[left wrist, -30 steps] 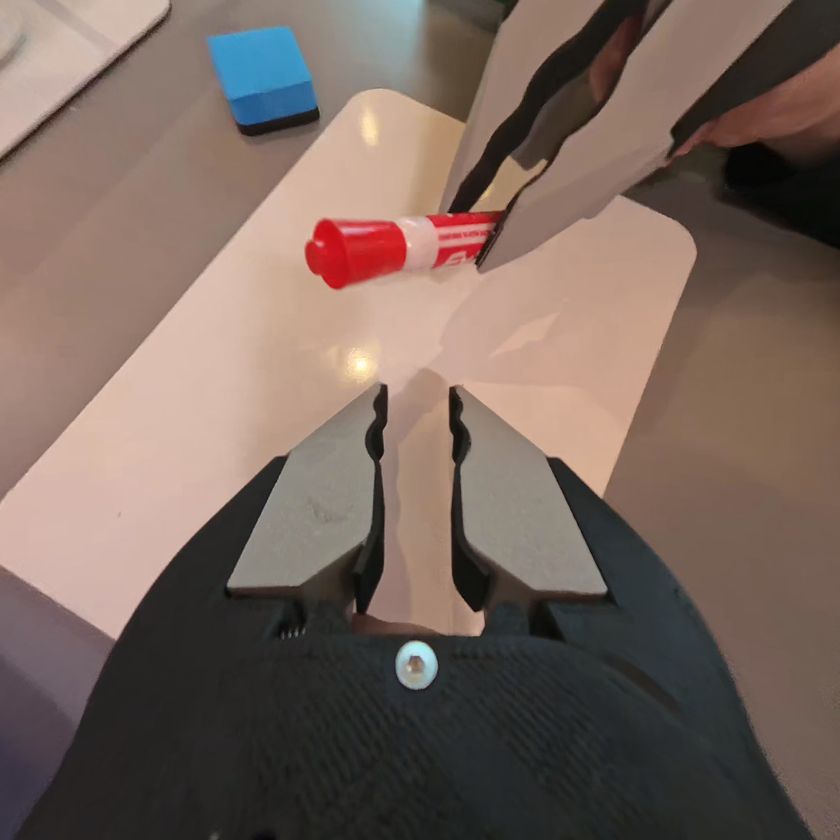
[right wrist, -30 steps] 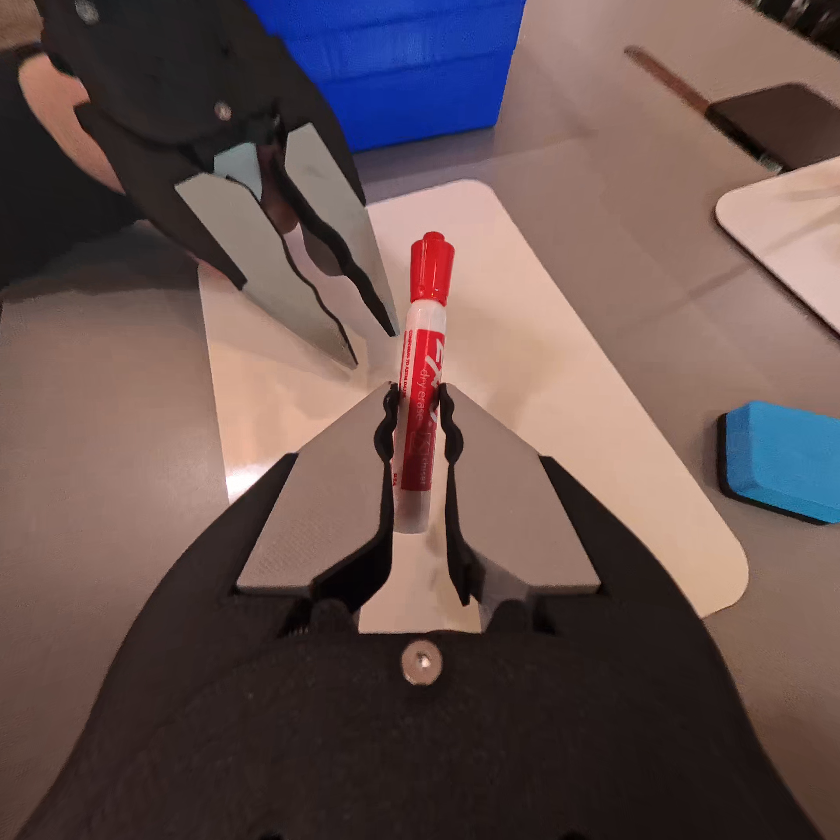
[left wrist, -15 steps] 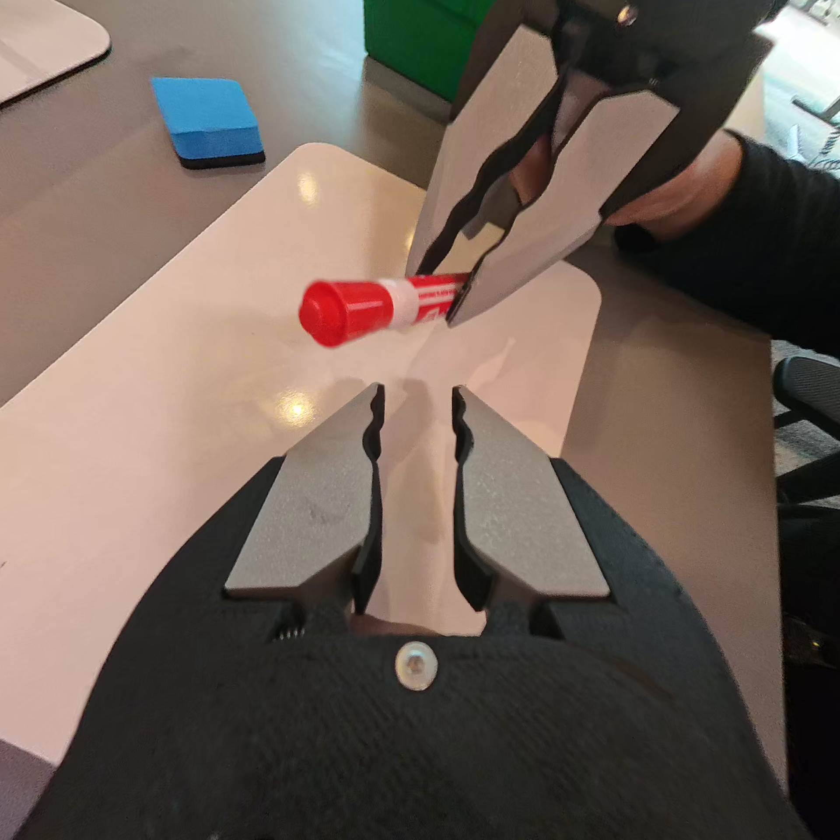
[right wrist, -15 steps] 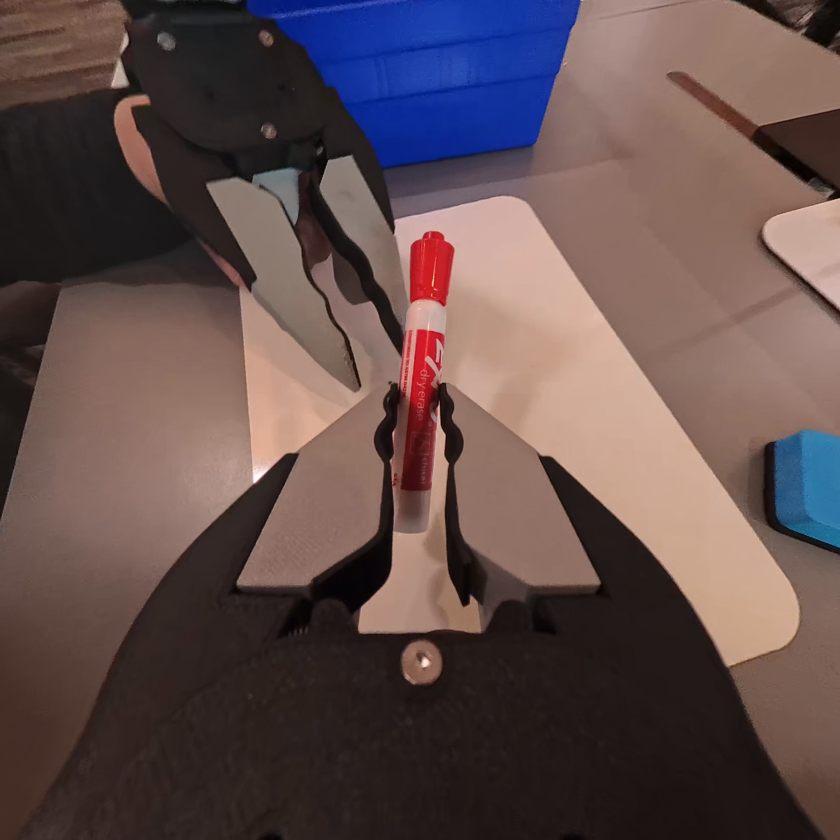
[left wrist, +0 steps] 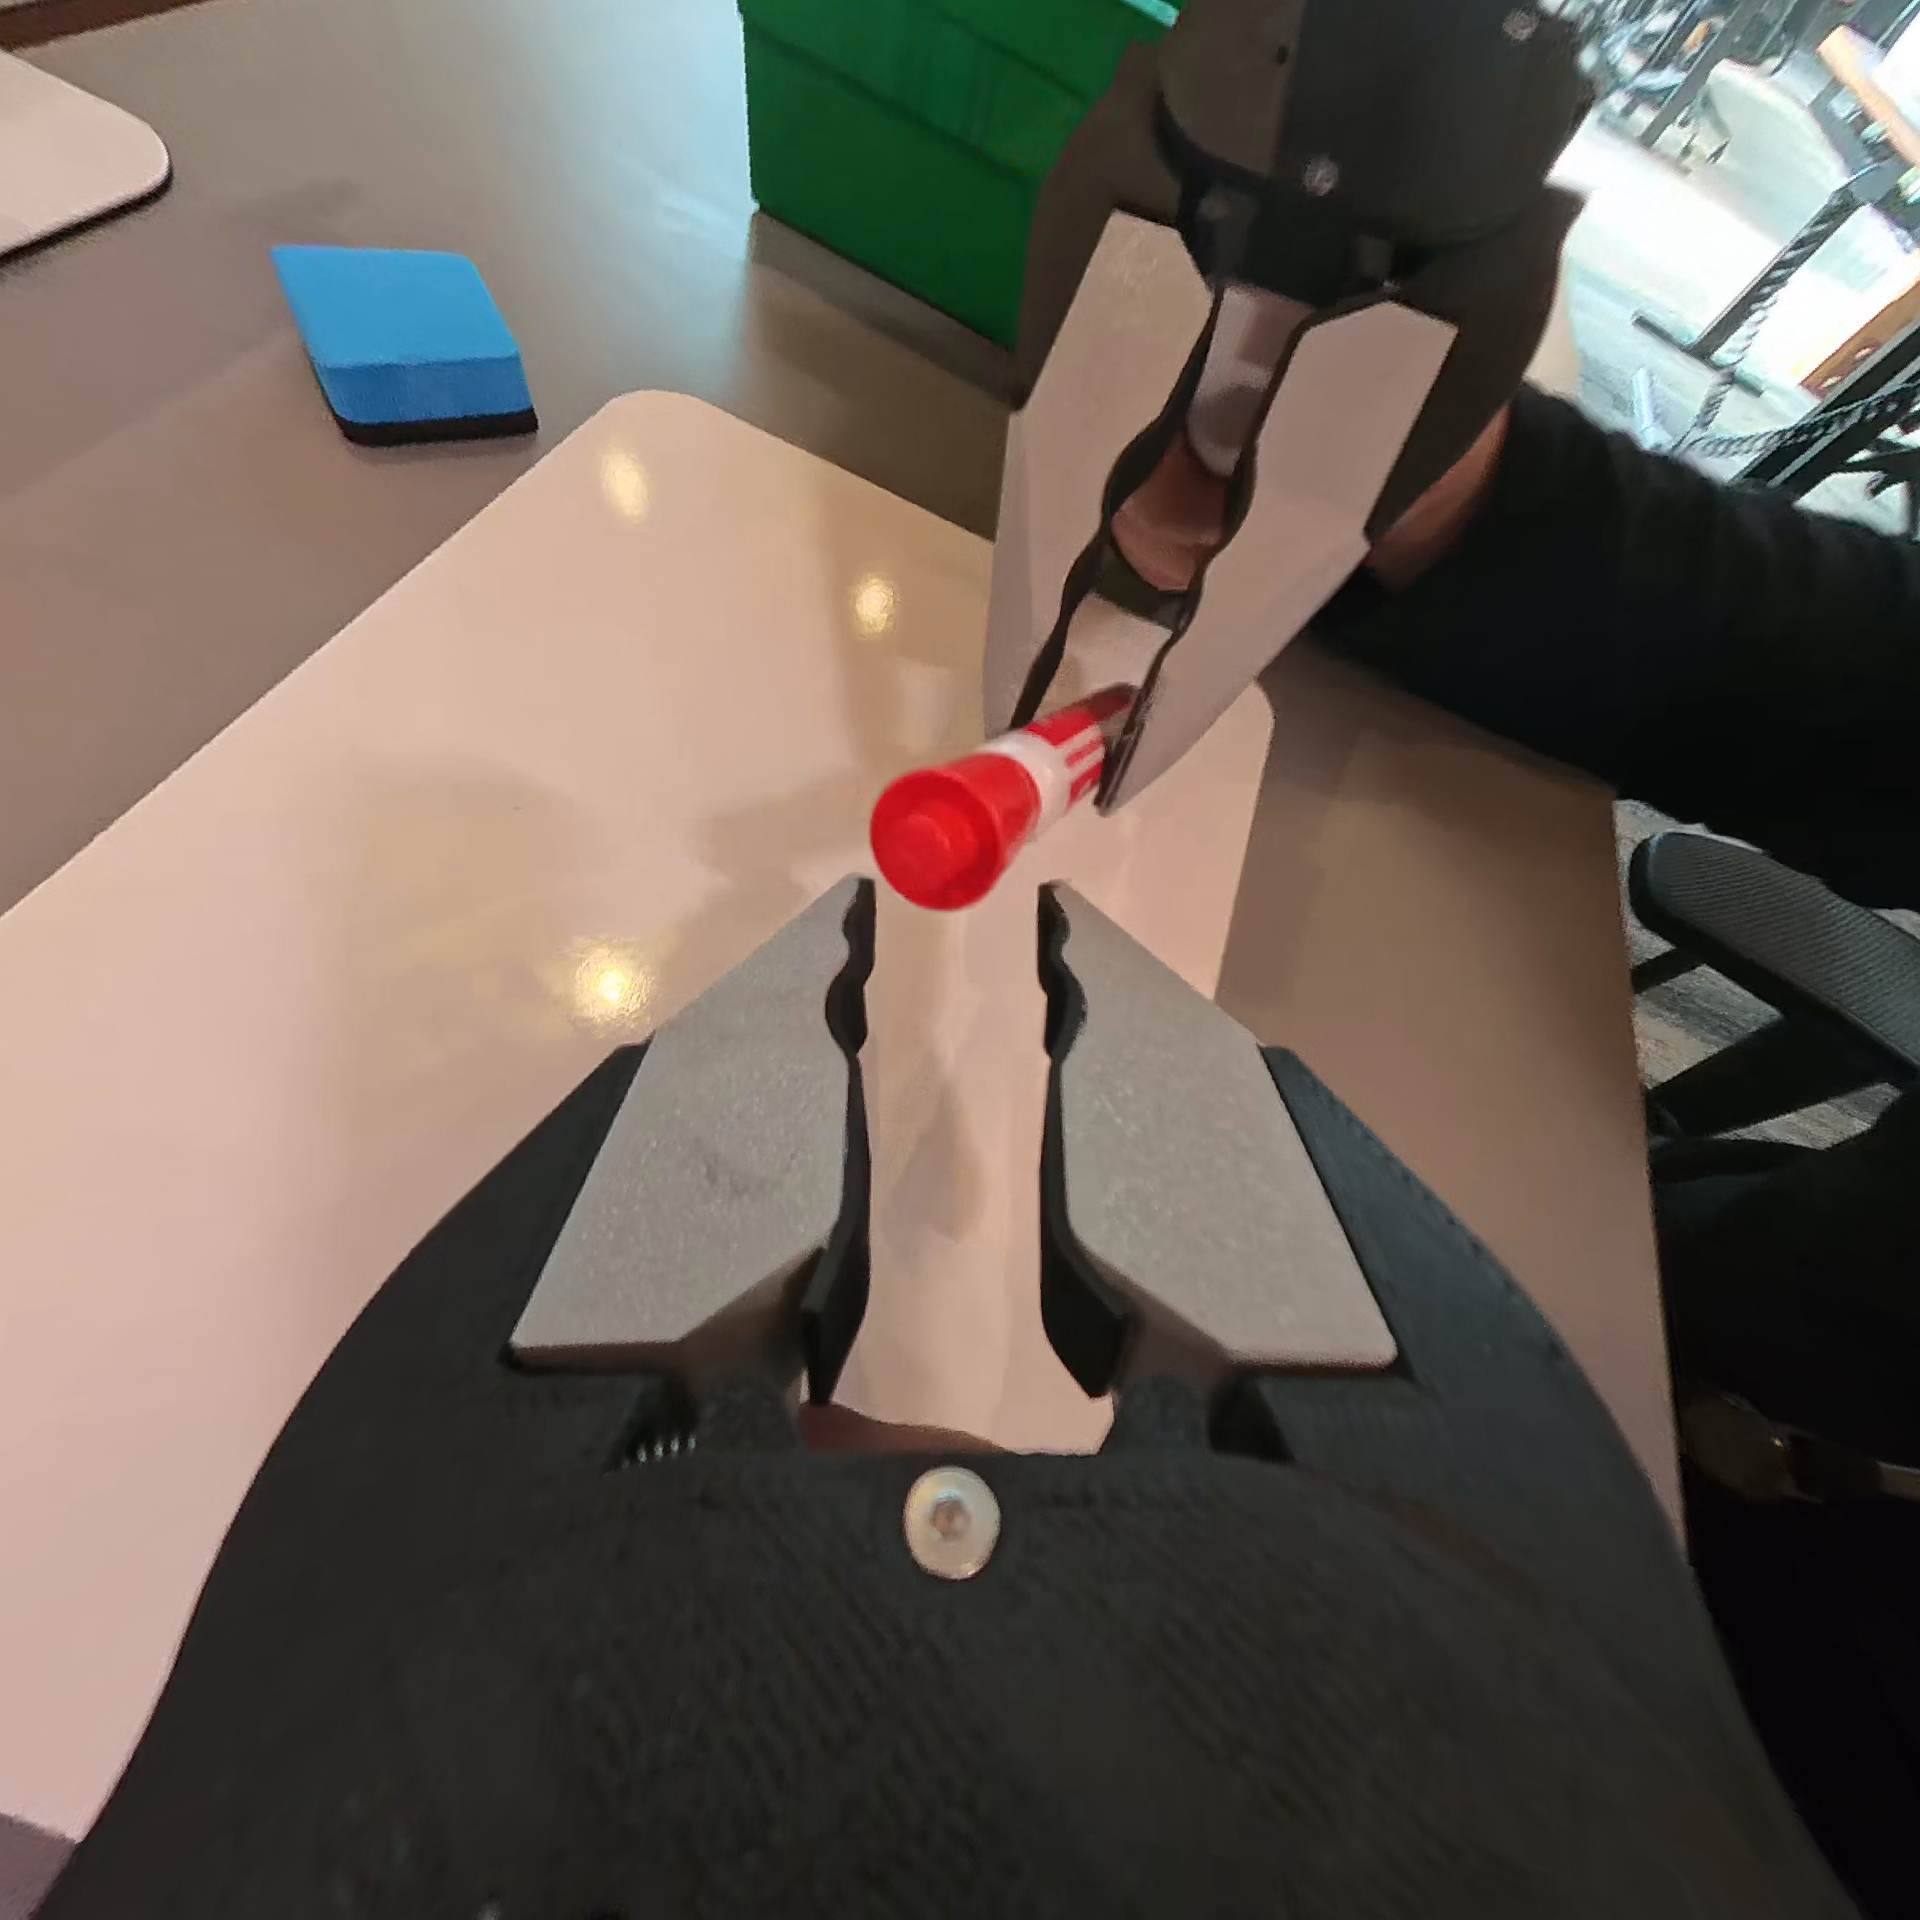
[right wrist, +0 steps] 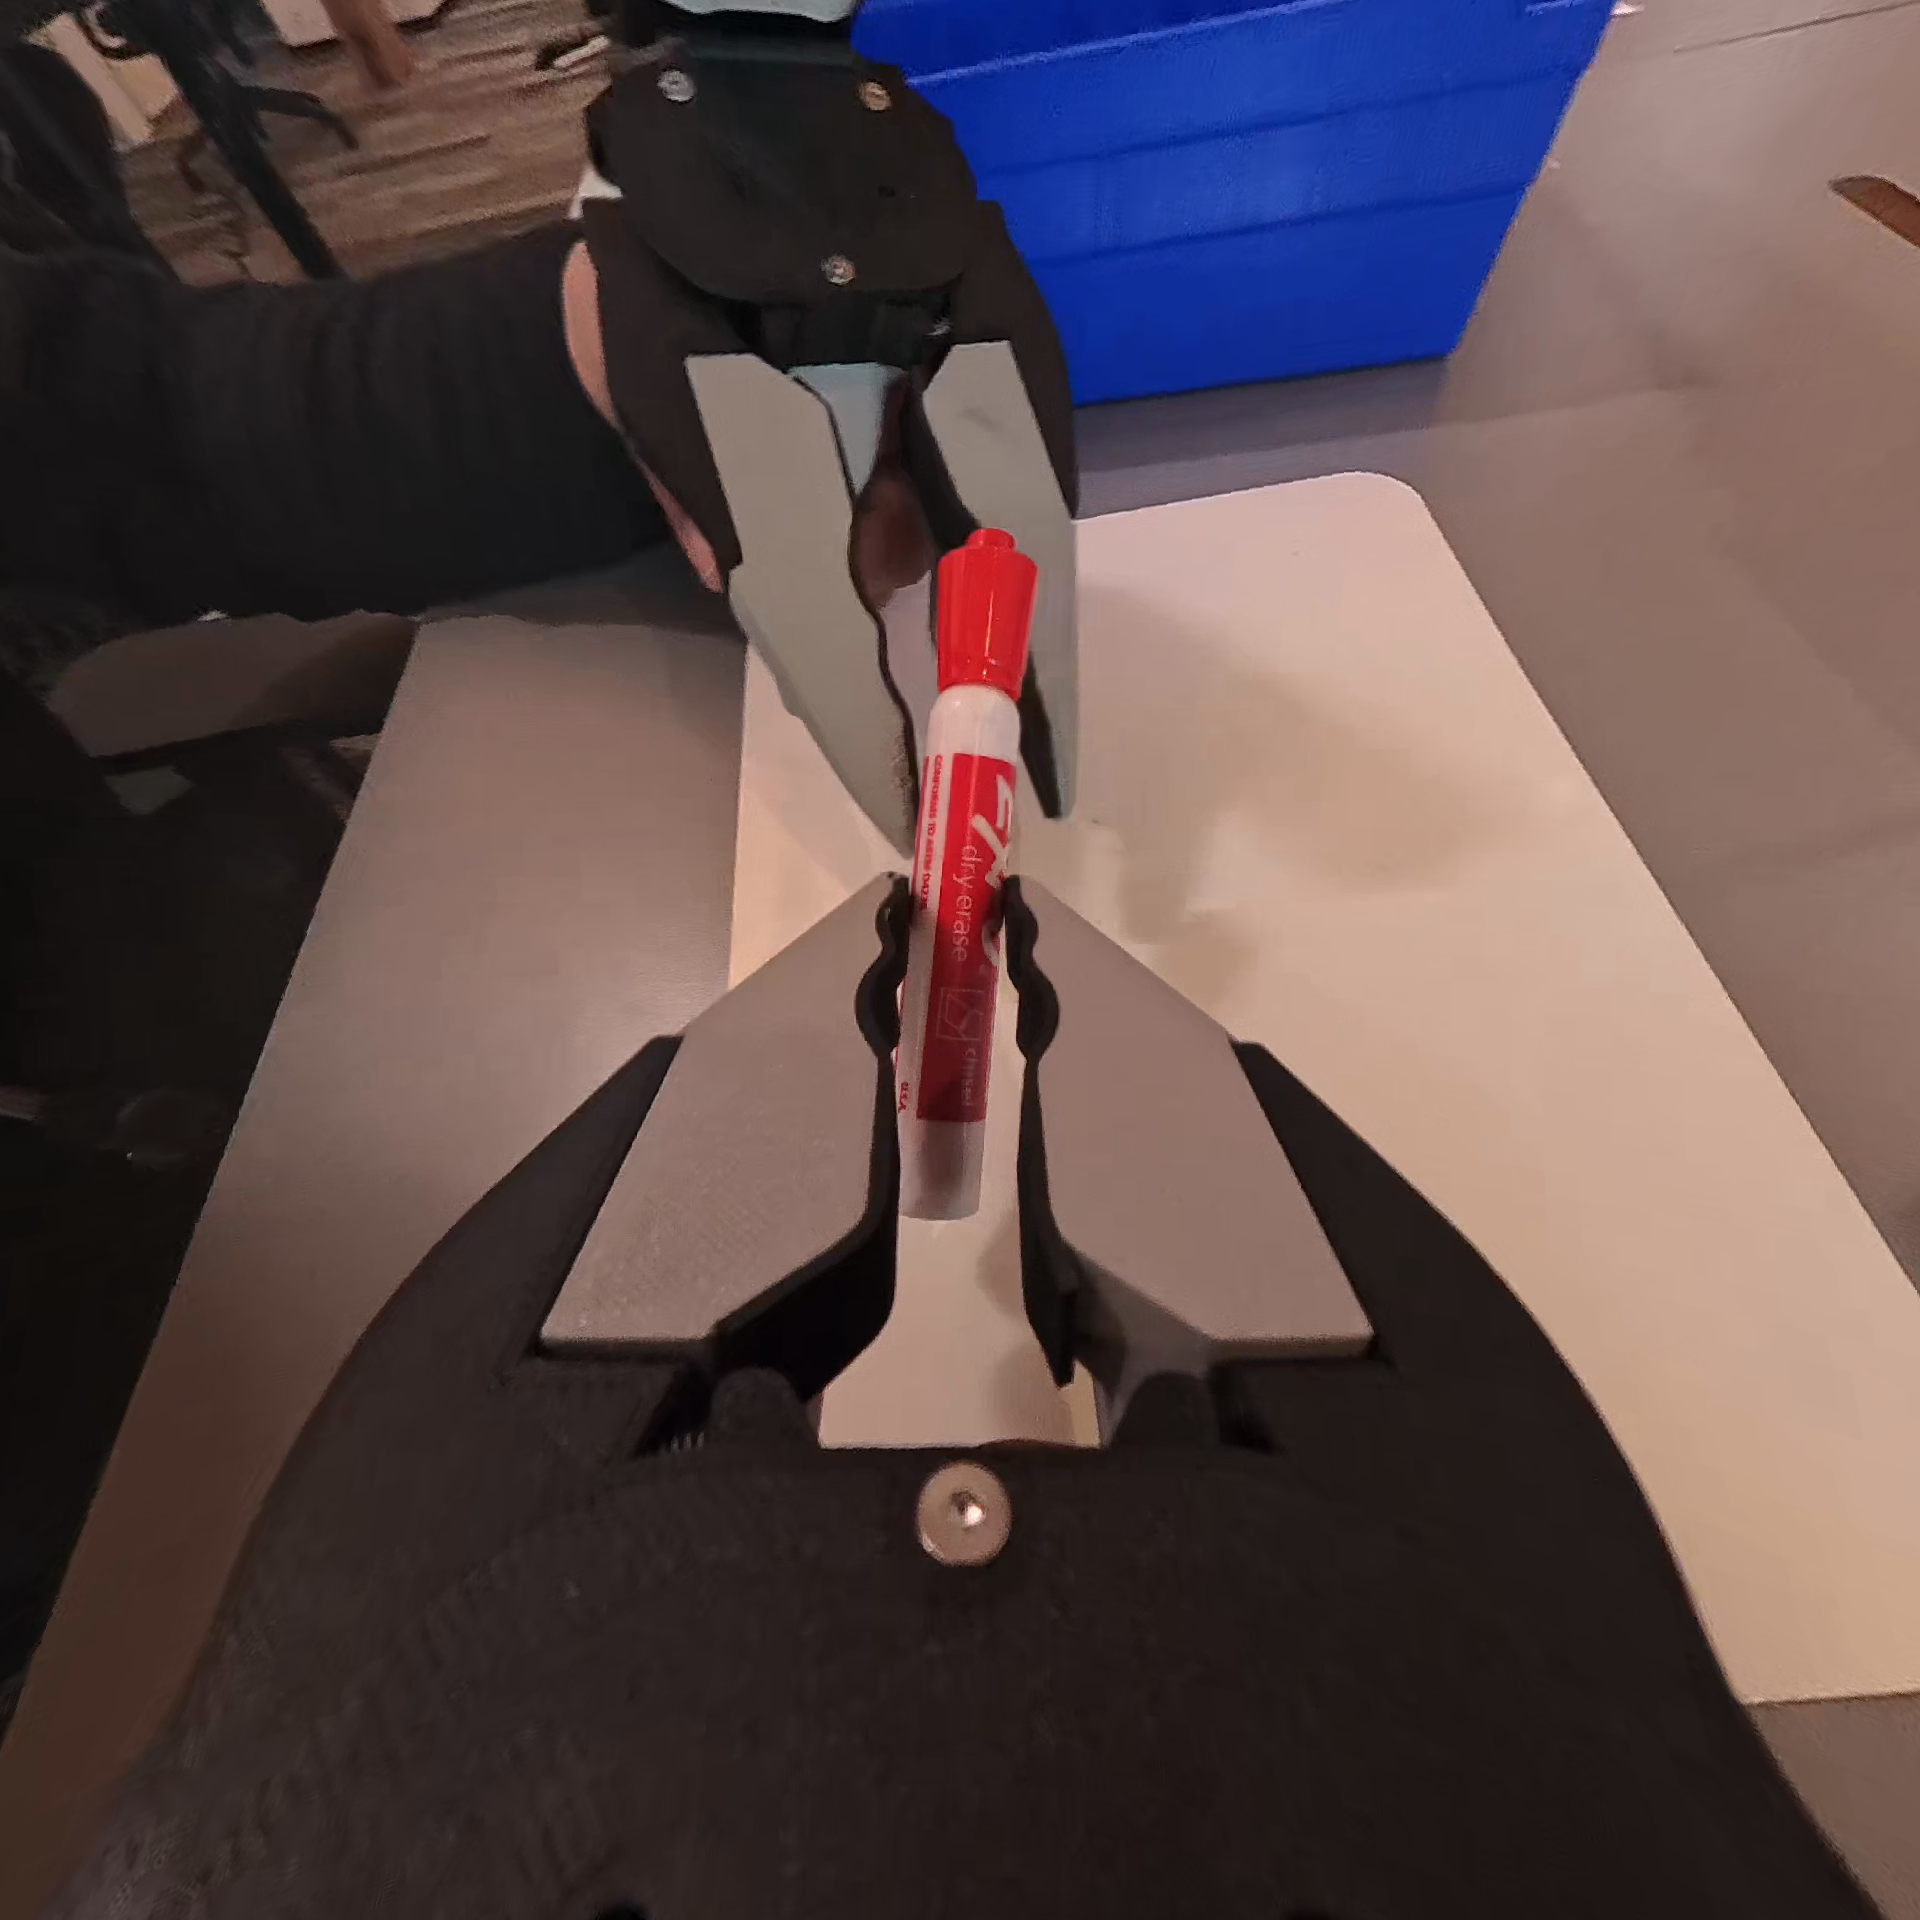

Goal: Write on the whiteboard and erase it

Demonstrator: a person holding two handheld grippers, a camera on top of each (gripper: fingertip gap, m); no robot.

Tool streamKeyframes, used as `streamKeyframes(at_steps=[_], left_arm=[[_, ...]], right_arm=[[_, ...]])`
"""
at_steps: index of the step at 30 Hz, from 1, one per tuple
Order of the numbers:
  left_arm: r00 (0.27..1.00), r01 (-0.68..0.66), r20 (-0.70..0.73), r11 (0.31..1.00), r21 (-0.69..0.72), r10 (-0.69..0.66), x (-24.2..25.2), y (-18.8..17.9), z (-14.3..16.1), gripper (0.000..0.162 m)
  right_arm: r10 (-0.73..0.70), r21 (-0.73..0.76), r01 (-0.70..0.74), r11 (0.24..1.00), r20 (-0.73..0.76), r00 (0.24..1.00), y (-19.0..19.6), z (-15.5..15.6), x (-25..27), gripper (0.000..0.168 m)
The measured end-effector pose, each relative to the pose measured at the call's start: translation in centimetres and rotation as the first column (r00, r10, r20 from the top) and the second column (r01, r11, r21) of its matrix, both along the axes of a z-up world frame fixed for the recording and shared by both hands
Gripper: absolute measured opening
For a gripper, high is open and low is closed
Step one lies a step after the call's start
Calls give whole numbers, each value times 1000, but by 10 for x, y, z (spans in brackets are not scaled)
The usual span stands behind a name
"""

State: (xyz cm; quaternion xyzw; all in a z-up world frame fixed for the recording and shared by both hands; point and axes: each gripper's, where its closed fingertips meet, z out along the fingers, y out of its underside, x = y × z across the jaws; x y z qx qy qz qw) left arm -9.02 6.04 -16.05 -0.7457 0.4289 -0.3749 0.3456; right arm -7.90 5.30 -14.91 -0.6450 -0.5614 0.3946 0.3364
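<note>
My right gripper (right wrist: 954, 904) is shut on the barrel of a red and white dry-erase marker (right wrist: 961, 935) and holds it above the white whiteboard (right wrist: 1351, 935). The red cap (right wrist: 985, 613) is on and points at my left gripper (right wrist: 977, 826). In the left wrist view my left gripper (left wrist: 956, 914) is open and empty, with the cap (left wrist: 945, 831) just in front of its fingertips, not gripped. The right gripper (left wrist: 1070, 758) shows beyond it. A blue eraser (left wrist: 400, 332) lies on the grey table to the far left of the whiteboard (left wrist: 468, 831).
A green bin (left wrist: 914, 135) stands behind the whiteboard in the left wrist view, and a blue bin (right wrist: 1247, 187) in the right wrist view. A second white board (left wrist: 62, 177) lies at the far left. A black chair (left wrist: 1766, 935) and a dark sleeve (right wrist: 312, 436) are at the table edge. Left and right tips are no more than a few centimetres apart. Both grippers' tips are roughly 20 cm from the blue eraser (left wrist: 400, 332).
The two grippers have come closer and now face each other. The marker cap went from off to the left of my left gripper to right in front of its open fingertips.
</note>
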Motion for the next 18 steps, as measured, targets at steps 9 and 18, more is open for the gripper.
streamKeyframes(at_steps=[9, 18], left_arm=[[990, 112, 89, 994, -1, -111, 7, -21, 19, 23], [982, 172, 76, 985, 31, -174, 10, -31, 16, 15]], right_arm=[[90, 20, -90, 996, 16, 996, -17, 2, 3, 14], [141, -17, -141, 990, 49, 989, -27, -9, -3, 15]])
